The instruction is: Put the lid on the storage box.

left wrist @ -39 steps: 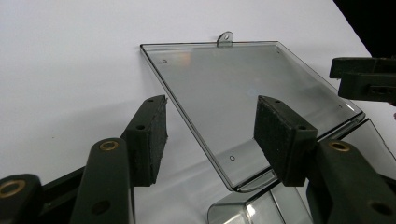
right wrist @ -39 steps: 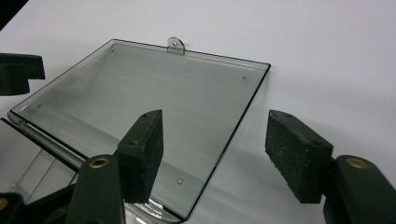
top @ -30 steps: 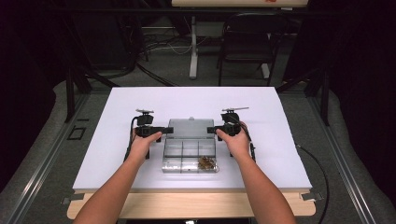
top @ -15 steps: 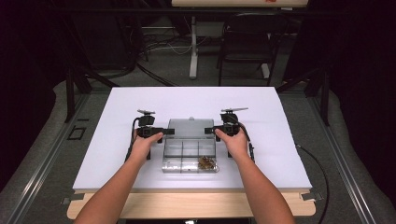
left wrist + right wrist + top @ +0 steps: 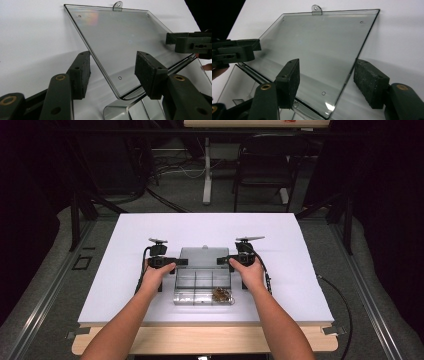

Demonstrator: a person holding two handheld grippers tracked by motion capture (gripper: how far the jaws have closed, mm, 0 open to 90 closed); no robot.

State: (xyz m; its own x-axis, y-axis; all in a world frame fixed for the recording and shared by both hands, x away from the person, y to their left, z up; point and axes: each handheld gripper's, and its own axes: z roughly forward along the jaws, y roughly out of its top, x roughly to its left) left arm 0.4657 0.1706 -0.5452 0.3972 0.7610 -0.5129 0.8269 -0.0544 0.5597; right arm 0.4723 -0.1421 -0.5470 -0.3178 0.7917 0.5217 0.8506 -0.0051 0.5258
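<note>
A clear plastic compartment box [image 5: 196, 289] sits mid-table with its lid [image 5: 202, 256] swung back behind it. Small brown pieces [image 5: 221, 294] lie in its near right compartment. My left gripper [image 5: 181, 262] is open at the lid's left edge. In the left gripper view that gripper [image 5: 113, 73] straddles the lid [image 5: 120, 42], whose edge runs between the pads without touching them. My right gripper [image 5: 221, 260] is open at the lid's right edge. In the right gripper view it [image 5: 329, 81] straddles the lid [image 5: 317, 47] the same way.
The white table top [image 5: 125, 285] surrounds the box. The lid's hang tab [image 5: 117, 5] points away from me. Each gripper view shows the other gripper across the lid: the right gripper [image 5: 190, 43] and the left gripper [image 5: 234, 52]. A chair [image 5: 265, 165] stands beyond the table.
Both hands have shifted very slightly toward me. The lid and box look unmoved.
</note>
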